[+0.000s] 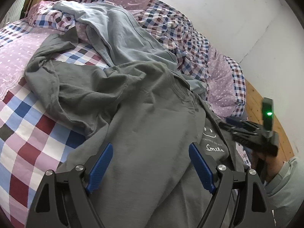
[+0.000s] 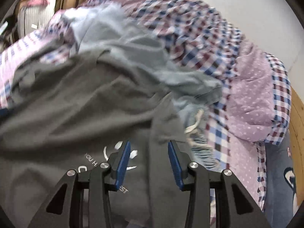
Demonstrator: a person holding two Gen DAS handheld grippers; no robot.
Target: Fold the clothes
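A dark grey T-shirt [image 1: 144,114] lies crumpled, not folded, across a bed [image 1: 28,125] w/ checked and dotted covers, its "Smile" print [image 1: 214,148] showing near the right edge; a lighter grey-blue garment [image 1: 121,36] sprawls behind it, partly under the shirt's upper end. Left claw [image 1: 150,169] hangs low over the shirt's body, blue fingers [image 1: 100,169] spread wide w/ nothing between them. Right claw [image 2: 149,167] (right-wrist view is motion-blurred) sits over the printed area, jaws parted around a raised ridge of fabric but not visibly pinching it; seen from the left wrist it is a dark shape at the bed's right side, held in a person's hand [image 1: 266,157]. Judging by the rumpled cloth, the step in hand looks like spreading the shirt flat, or taking hold of it, ahead of a fold. Next move prob. calls for each claw to grip a hem or shoulder edge & pull the shirt taut, clear of the grey-blue garment, so that both layers lift together.
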